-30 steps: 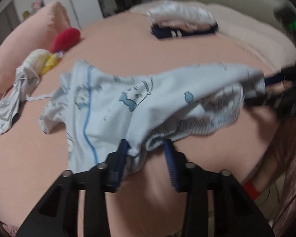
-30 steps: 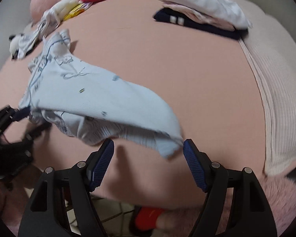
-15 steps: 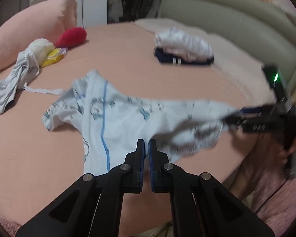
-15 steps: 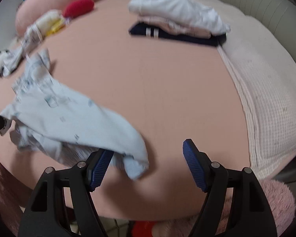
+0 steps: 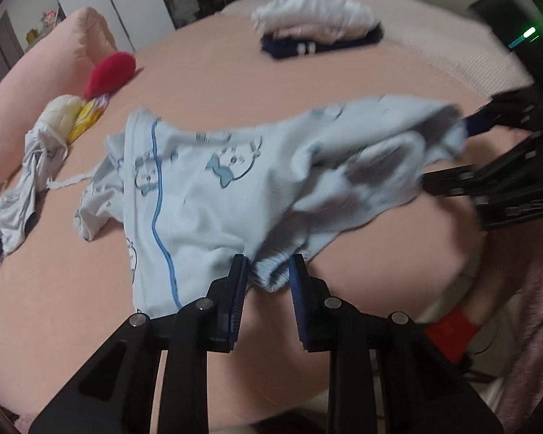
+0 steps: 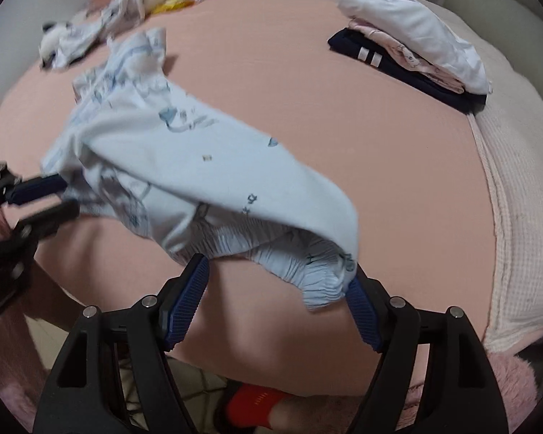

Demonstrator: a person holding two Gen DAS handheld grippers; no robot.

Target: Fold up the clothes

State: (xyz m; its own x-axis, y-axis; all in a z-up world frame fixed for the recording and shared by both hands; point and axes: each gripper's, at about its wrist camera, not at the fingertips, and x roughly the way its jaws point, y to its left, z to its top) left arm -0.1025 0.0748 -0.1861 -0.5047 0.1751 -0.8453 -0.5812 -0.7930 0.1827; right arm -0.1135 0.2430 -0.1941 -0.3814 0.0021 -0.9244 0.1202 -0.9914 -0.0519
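Note:
Light blue printed children's pants [image 5: 213,188] lie across the pink bed, also in the right wrist view [image 6: 170,152]. My left gripper [image 5: 268,275] is open, its blue pads on either side of the elastic waistband edge [image 5: 271,275]. My right gripper [image 6: 278,285] is wide open, with the gathered waistband [image 6: 318,278] hanging between its pads and touching the right pad. The right gripper also shows at the right of the left wrist view [image 5: 488,166], beside the other end of the pants.
A stack of folded clothes [image 6: 416,47] sits at the far side of the bed [image 6: 307,83]. A crumpled white garment [image 5: 32,166], red plush [image 5: 108,72] and pink pillow [image 5: 36,83] lie at left. A pale blanket [image 6: 517,195] lies at right.
My left gripper was shut half a second ago and now stands open around the waistband. The pants have been lifted and shifted toward the near edge. The right gripper stays open.

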